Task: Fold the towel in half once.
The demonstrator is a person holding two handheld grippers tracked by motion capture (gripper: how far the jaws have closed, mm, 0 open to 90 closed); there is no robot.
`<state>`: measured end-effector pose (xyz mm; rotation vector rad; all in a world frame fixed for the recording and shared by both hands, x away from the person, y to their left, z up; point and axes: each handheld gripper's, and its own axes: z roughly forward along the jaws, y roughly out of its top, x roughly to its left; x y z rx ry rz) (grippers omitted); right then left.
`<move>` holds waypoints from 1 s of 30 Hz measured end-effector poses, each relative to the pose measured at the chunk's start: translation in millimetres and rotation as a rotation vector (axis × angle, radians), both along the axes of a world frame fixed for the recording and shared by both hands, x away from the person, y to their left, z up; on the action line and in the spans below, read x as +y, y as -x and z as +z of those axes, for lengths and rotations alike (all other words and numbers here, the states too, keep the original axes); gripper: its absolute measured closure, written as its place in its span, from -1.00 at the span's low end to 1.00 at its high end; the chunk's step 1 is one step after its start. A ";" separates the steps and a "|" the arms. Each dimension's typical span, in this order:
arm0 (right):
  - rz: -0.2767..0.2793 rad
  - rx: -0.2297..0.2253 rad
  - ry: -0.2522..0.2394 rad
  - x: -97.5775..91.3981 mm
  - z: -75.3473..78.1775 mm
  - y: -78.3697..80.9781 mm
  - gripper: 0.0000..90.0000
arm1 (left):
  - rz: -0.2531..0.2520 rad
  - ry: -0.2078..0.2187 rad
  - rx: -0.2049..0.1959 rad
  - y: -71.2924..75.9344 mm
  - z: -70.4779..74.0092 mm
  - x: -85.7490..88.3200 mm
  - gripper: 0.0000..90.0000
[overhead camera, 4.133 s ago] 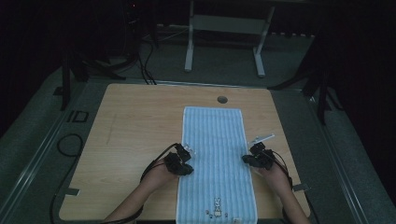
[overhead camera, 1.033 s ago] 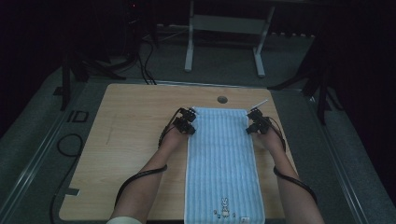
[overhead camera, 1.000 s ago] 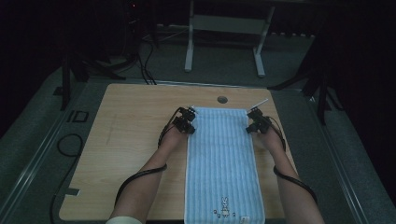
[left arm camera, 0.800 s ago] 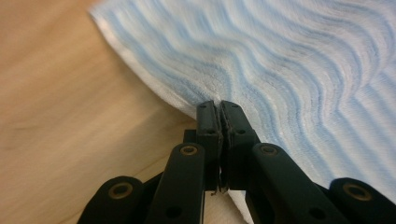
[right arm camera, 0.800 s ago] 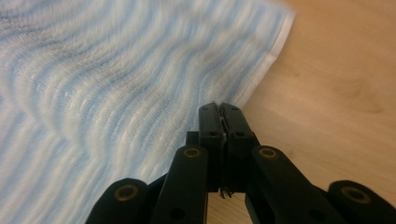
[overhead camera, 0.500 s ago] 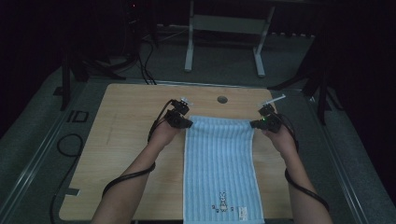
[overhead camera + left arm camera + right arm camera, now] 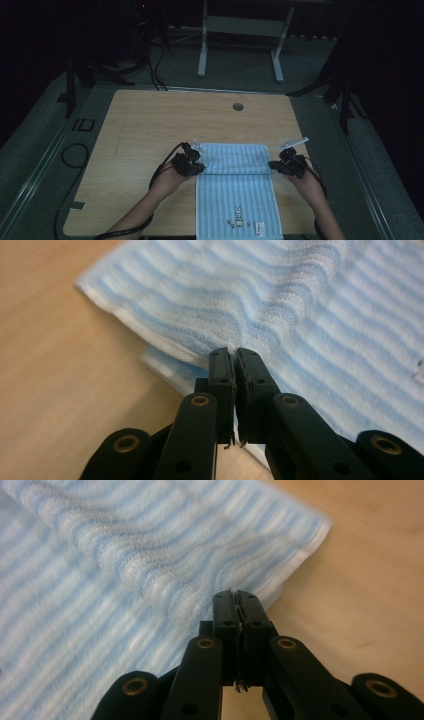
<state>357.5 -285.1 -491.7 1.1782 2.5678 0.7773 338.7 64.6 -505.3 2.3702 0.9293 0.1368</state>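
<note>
- Work in hand: folding a blue-and-white striped towel (image 7: 235, 192) on the wooden table (image 7: 145, 130). The towel lies at the near middle of the table, its near end with a small printed motif and label reaching the near edge.
- Left gripper (image 7: 197, 167): jaws closed together, pinching the left corner of the towel's far edge. In the left gripper view the left gripper (image 7: 233, 354) has its tips clamped on the hem of the upper layer, with a second layer of the towel (image 7: 320, 340) showing beneath.
- Right gripper (image 7: 274, 166): jaws likewise closed, pinching the opposite corner. In the right gripper view the right gripper (image 7: 235, 596) has a sliver of cloth between its tips, and the towel (image 7: 125, 565) is doubled over under them.
- Done, as judged: the far end is lifted and turned over toward the person, forming a folded band across the towel's width. The fold line runs straight from side to side, and the two corners sit level with each other.
- Left, as judged: the held edge lies only a short way down the towel, so the fold is partial. The corners need carrying on toward the near end, laying flat and releasing. Any further fold is not begun.
- Alignment: the band's side edges sit slightly outside the lower layer; a check is advised before release.
</note>
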 end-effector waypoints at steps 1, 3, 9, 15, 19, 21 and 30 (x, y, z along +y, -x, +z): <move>0.002 0.009 0.003 0.6 -5.3 2.2 0.96 | -0.001 -0.003 0.005 2.6 -4.1 -0.4 0.89; -0.002 0.025 0.009 -0.2 -14.0 4.7 0.96 | -0.007 -0.008 0.005 5.7 -9.0 -0.7 0.86; -0.009 0.062 0.040 -0.7 -32.8 11.8 0.94 | -0.029 -0.065 0.038 12.1 -19.5 1.7 0.76; -0.029 0.018 0.019 -9.1 -8.8 15.7 0.80 | -0.003 -0.052 0.028 16.1 -10.2 13.3 0.76; -0.024 -0.012 -0.003 -6.4 7.5 18.5 0.80 | -0.012 -0.024 -0.012 13.5 3.3 2.8 0.76; 0.000 -0.014 0.007 1.3 7.9 18.7 0.76 | -0.021 -0.028 -0.020 10.8 3.2 -8.4 0.76; -0.005 0.061 0.075 13.9 -32.1 1.0 0.60 | -0.028 -0.049 0.043 -9.8 -24.4 -27.2 0.77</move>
